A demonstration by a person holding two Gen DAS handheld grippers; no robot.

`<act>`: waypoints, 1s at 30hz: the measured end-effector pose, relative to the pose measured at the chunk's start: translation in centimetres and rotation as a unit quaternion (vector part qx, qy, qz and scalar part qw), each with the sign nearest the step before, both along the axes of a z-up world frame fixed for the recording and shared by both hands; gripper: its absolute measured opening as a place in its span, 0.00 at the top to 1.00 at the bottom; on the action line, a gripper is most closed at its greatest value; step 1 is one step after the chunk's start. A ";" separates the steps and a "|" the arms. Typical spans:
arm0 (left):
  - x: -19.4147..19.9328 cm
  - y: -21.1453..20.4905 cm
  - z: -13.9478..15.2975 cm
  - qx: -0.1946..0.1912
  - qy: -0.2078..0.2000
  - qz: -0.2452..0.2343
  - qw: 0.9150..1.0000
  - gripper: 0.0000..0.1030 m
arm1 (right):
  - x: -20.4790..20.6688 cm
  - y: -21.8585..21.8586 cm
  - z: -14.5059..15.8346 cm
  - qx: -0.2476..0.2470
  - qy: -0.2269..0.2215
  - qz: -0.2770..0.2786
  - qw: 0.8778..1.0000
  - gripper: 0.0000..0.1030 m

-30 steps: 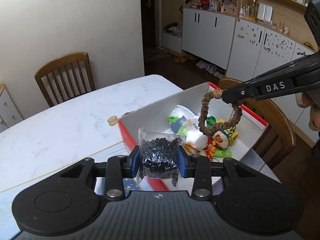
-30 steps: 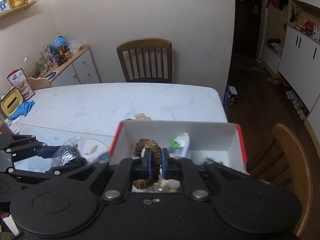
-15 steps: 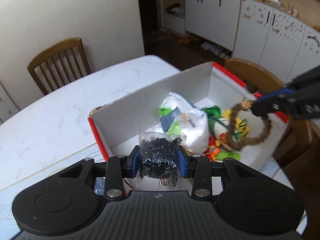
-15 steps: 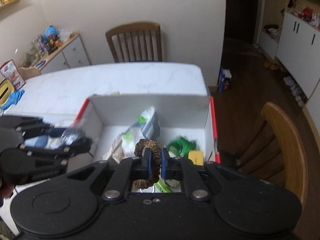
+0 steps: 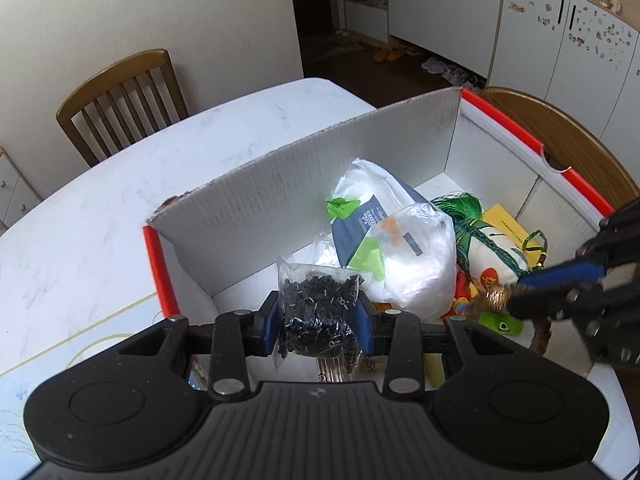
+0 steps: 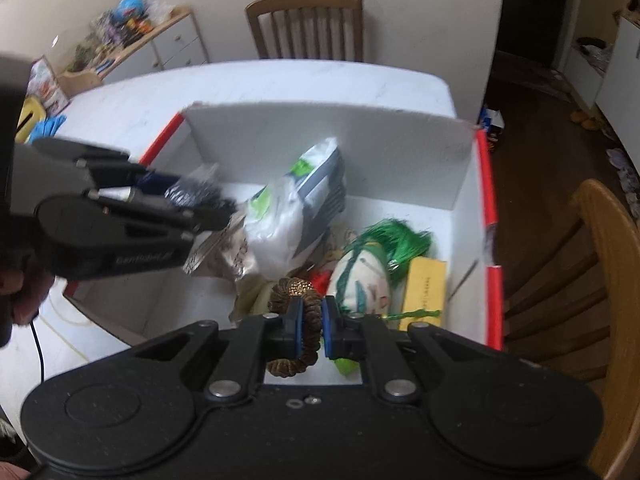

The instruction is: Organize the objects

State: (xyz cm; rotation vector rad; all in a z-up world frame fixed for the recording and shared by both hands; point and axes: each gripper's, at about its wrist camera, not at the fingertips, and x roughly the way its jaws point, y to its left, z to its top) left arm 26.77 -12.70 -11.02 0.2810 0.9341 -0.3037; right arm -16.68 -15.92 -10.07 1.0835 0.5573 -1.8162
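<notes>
White marbled counter [image 5: 100,200], wooden chair [image 5: 120,100] at its far side, white cabinets [image 5: 560,40] across the dark floor. A red-edged cardboard box [image 5: 320,184] sits on the counter. The left hand-held gripper [image 5: 319,318] pinches a clear bag of black beads [image 5: 318,312] between its blue pads, over the box's near-left corner. The right hand-held gripper [image 6: 308,320] clamps a brown bead bracelet [image 6: 294,320], just above the green-tasselled doll [image 6: 368,276] and the yellow box [image 6: 424,292] inside.
</notes>
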 end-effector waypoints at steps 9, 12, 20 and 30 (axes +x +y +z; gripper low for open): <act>0.7 0.0 -1.1 -0.013 0.022 0.007 1.000 0.63 | 0.1 -0.4 -1.5 0.019 0.013 0.007 1.000 0.91; 0.7 0.1 -1.1 -0.020 0.024 0.006 0.999 0.63 | 0.1 -0.3 -1.6 0.019 0.011 0.007 1.000 0.90; -0.1 0.4 -0.3 -0.033 0.017 0.014 0.999 0.40 | 0.2 0.6 -0.6 -0.005 0.001 0.012 1.000 0.79; -2.8 1.8 2.4 -0.061 -0.021 0.025 0.998 0.39 | 1.0 1.9 1.4 -0.038 0.010 0.010 0.999 0.64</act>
